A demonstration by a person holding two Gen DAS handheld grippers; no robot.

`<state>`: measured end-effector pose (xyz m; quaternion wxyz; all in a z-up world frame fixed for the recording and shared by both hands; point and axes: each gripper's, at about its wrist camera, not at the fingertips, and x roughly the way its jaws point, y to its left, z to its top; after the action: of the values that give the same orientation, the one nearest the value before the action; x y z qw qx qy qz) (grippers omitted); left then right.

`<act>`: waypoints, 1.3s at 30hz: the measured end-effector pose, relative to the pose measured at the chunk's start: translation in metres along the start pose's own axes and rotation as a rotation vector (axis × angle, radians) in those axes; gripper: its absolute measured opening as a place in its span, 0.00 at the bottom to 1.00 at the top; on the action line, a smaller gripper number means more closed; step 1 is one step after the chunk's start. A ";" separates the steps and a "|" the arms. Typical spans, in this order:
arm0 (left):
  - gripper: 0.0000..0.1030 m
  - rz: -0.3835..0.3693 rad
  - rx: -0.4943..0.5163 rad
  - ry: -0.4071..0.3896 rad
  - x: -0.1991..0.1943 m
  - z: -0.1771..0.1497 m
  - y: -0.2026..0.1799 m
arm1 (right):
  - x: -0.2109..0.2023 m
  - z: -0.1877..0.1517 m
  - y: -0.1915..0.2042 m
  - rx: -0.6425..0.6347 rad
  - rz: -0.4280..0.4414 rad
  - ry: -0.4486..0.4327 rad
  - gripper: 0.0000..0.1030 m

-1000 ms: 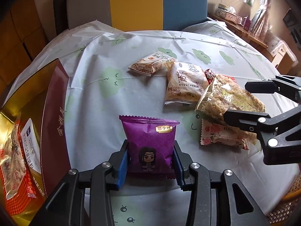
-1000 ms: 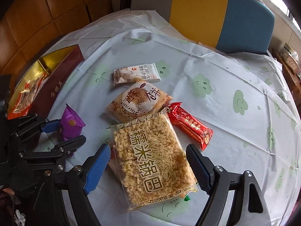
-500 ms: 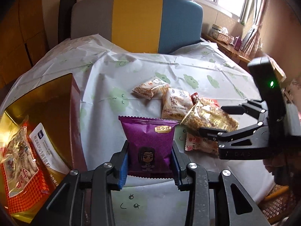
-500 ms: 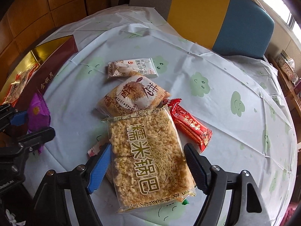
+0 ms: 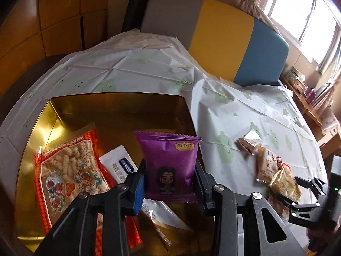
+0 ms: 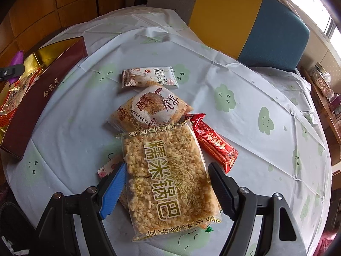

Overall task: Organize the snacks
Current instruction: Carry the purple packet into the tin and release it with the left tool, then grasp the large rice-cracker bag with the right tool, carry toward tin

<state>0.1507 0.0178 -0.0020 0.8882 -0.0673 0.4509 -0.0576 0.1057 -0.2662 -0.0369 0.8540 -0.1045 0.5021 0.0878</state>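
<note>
Jaws of the left gripper clamp a purple snack packet by its sides: glossy foil, zigzag top seal, small gold label, cartoon figure low on the front. It hangs upright above the gold-lined box, over an orange-red peanut bag and a white packet. Jaws of the right gripper stand wide, pressed against both sides of a clear rice-crisp pack with gold lettering, lying on the table beside a red bar.
</note>
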 end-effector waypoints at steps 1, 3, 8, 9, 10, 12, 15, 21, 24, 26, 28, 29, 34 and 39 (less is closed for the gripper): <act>0.39 0.022 0.000 0.004 0.008 0.005 0.002 | 0.000 0.000 0.000 0.000 0.000 0.000 0.76; 0.39 0.043 0.018 0.018 0.024 0.014 0.004 | 0.000 0.000 0.002 -0.002 -0.002 0.000 0.76; 0.45 0.093 0.015 0.037 0.049 0.030 0.005 | -0.001 0.000 0.001 -0.002 -0.003 -0.001 0.76; 0.45 0.093 0.007 0.039 0.052 0.031 0.005 | -0.001 0.000 0.002 -0.002 -0.003 -0.001 0.76; 0.46 0.091 0.006 0.040 0.053 0.031 0.005 | -0.001 0.000 0.001 -0.002 -0.003 -0.001 0.76; 0.47 0.103 0.005 0.041 0.054 0.028 0.004 | -0.002 0.000 0.001 -0.003 -0.004 -0.001 0.76; 0.47 0.101 -0.014 0.049 0.053 0.022 0.007 | 0.000 0.000 0.002 -0.006 -0.008 -0.001 0.76; 0.47 0.116 -0.021 0.052 0.044 0.004 0.009 | -0.002 -0.001 0.004 -0.011 -0.016 -0.001 0.76; 0.47 0.119 -0.008 0.027 0.032 -0.005 0.005 | -0.003 -0.002 0.007 -0.011 -0.018 -0.002 0.76; 0.47 0.125 0.005 0.012 0.023 -0.010 0.001 | -0.002 -0.002 0.005 -0.011 -0.018 -0.002 0.76; 0.47 0.124 0.016 -0.003 0.013 -0.015 -0.002 | -0.002 -0.001 0.004 -0.013 -0.021 -0.003 0.76; 0.47 0.130 0.024 -0.011 0.008 -0.018 -0.004 | -0.003 -0.002 0.007 -0.014 -0.023 -0.004 0.76; 0.47 0.140 0.057 -0.044 -0.014 -0.030 -0.011 | -0.003 -0.003 0.009 -0.013 -0.031 -0.008 0.76; 0.47 0.131 0.072 -0.051 -0.028 -0.042 -0.013 | -0.004 -0.004 0.012 -0.010 -0.042 -0.012 0.75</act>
<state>0.0999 0.0070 -0.0021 0.9030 -0.0070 0.4294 -0.0137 0.0975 -0.2557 -0.0367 0.8581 -0.1188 0.4942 0.0732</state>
